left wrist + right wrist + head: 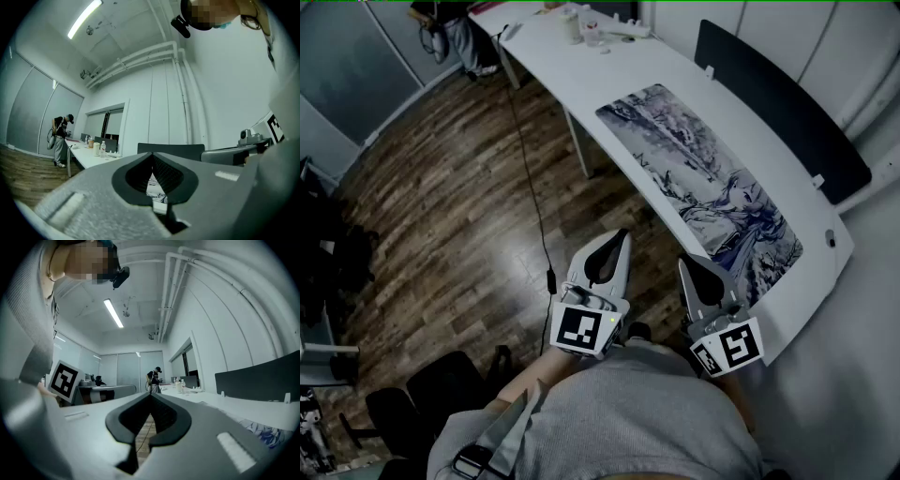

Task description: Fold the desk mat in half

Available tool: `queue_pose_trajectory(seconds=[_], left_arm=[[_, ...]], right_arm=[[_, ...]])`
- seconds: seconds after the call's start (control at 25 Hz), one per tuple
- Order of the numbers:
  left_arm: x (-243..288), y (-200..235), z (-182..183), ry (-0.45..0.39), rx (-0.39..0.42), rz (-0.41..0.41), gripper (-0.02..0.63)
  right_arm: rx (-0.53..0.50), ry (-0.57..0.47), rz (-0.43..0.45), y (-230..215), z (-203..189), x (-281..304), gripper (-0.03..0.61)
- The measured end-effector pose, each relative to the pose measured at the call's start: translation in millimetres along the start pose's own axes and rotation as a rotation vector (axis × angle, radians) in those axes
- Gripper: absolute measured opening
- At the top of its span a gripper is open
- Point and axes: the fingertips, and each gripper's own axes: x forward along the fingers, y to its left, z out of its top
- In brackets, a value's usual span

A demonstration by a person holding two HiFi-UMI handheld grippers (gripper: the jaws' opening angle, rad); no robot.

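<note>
- Head view: the desk mat [703, 183] lies flat on the white desk [581, 75], with its long side running along the front edge. The right gripper [686, 272] is nearer the mat's close end. The left gripper [619, 242] is off the edge.
- Left gripper view: the jaws are pressed together and empty. The mat [157, 190] is straight ahead.
- Right gripper view: the jaws are pressed together and empty. The mat [267, 432] is low on the right. No words can be read.
</note>
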Motion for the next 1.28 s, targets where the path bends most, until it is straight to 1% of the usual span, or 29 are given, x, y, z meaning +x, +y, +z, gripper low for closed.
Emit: queue_pose_trajectory(seconds=[0.2, 0.36, 0.48, 0.6, 0.68, 0.88, 1.16, 1.28], left_arm=[[-1, 1, -3, -0.022, 0.001, -0.025, -0.002], [1, 3, 0, -0.004, 0.000, -0.004, -0.001], [2, 4, 1, -0.006, -0.007, -0.001, -0.002], [5, 3, 0, -0.016, -0.013, -0.001, -0.001], [7, 2, 1, -0.016, -0.011, 0.007, -0.002], [17, 0, 5, -0.035, 0.009, 0.032, 0.000], [24, 2, -3, -0.038, 0.017, 0.097, -0.002], [30, 2, 1, -0.047, 0.032, 0.099, -0.001]], right_arm=[[-0.009, 0.006, 0.013, 6, -3, 5, 0.002], [-0.020, 0.010, 0.020, 6, -5, 6, 0.002], [-0.026, 0.003, 0.020, 5, -2, 7, 0.002], [-0.004, -0.026, 0.032, 2, 1, 6, 0.002], [0.013, -0.044, 0.044, 0, 2, 6, 0.002], [0.001, -0.058, 0.068, -7, 3, 3, 0.002], [-0.018, -0.072, 0.100, -24, 5, 1, 0.002], [-0.004, -0.067, 0.105, -28, 3, 4, 0.002]])
